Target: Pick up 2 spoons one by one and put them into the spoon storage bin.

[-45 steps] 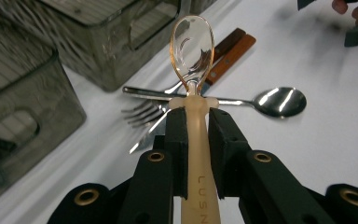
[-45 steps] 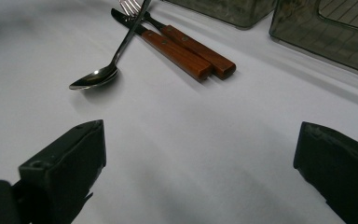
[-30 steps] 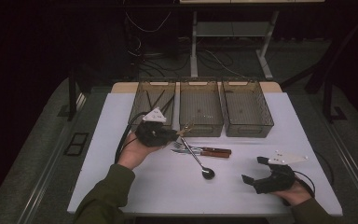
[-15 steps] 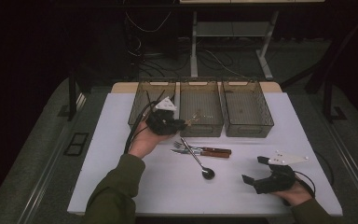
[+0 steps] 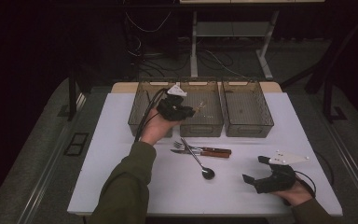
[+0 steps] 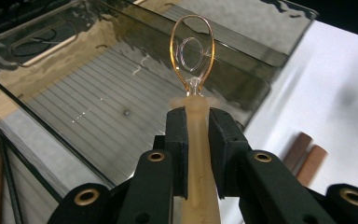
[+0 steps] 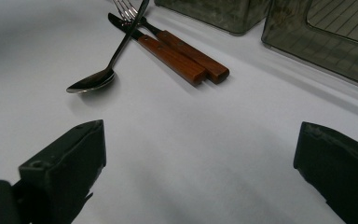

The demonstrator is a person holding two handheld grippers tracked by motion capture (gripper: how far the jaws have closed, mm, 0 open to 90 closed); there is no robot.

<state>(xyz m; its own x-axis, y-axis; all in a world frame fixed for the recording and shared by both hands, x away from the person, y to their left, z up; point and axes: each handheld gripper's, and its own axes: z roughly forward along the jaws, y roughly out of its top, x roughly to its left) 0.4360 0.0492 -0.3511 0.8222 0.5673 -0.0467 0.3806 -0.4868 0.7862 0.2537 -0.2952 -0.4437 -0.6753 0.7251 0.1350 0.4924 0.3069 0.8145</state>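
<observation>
The left hand-held gripper (image 5: pixel 189 112) is clamped on the pale handle of a clear amber plastic spoon (image 6: pixel 193 60), whose bowl sticks out past the jaws above the middle bin (image 5: pixel 204 125) of three smoky see-through bins at the back of the white tabletop (image 5: pixel 121 140). The right hand-held gripper (image 5: pixel 256 169) rests near the front right of the tabletop with its jaws wide apart and nothing between them. Between the two, on the tabletop just in front of the bins, lie a metal spoon (image 7: pixel 103 70), a fork (image 7: pixel 168 39) and a knife (image 7: pixel 156 49) with brown wooden handles, the spoon's handle crossing the other two.
</observation>
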